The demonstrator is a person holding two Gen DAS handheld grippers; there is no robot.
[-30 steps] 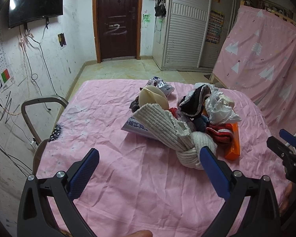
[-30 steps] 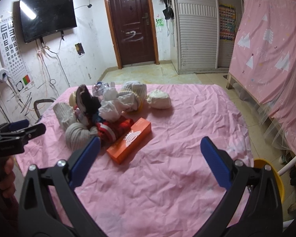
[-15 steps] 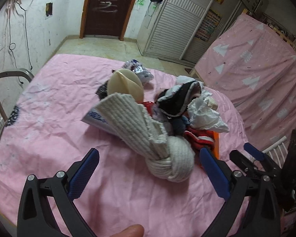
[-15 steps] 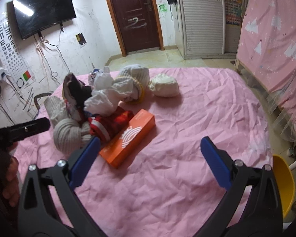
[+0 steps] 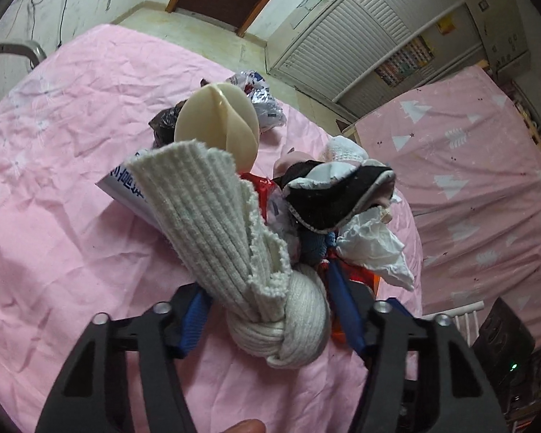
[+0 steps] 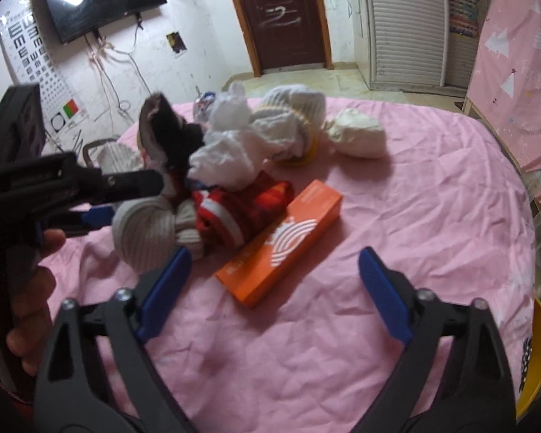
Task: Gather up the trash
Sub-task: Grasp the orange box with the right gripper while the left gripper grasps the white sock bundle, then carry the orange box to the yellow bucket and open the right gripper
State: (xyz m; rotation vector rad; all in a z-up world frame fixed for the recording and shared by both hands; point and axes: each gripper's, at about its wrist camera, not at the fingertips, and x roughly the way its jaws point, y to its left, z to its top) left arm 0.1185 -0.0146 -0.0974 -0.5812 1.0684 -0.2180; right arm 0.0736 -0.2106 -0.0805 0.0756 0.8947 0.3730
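A pile of clothes and trash lies on the pink sheet point(image 6: 396, 216). My left gripper point(image 5: 270, 310) is closing around a knotted cream ribbed sock point(image 5: 234, 238), its blue pads on either side of the knot; I cannot tell if they press it. The sock also shows in the right wrist view point(image 6: 144, 231), with the left gripper point(image 6: 101, 202) beside it. My right gripper point(image 6: 274, 288) is open and empty, just short of an orange box point(image 6: 281, 245). Crumpled white paper point(image 6: 231, 151), a red striped sock point(image 6: 241, 209) and a black item point(image 5: 328, 198) sit in the pile.
A cream folded disc point(image 5: 216, 122) and a foil wrapper point(image 5: 259, 97) lie at the pile's far side. A yellow bin point(image 6: 533, 353) stands off the bed's right edge. A pink curtain point(image 5: 469, 180) hangs to the right. A metal chair frame point(image 5: 14, 52) stands left.
My left gripper has moved forward and down onto the cream sock and its jaws have narrowed around the knot. My right gripper has moved closer to the orange box, still open.
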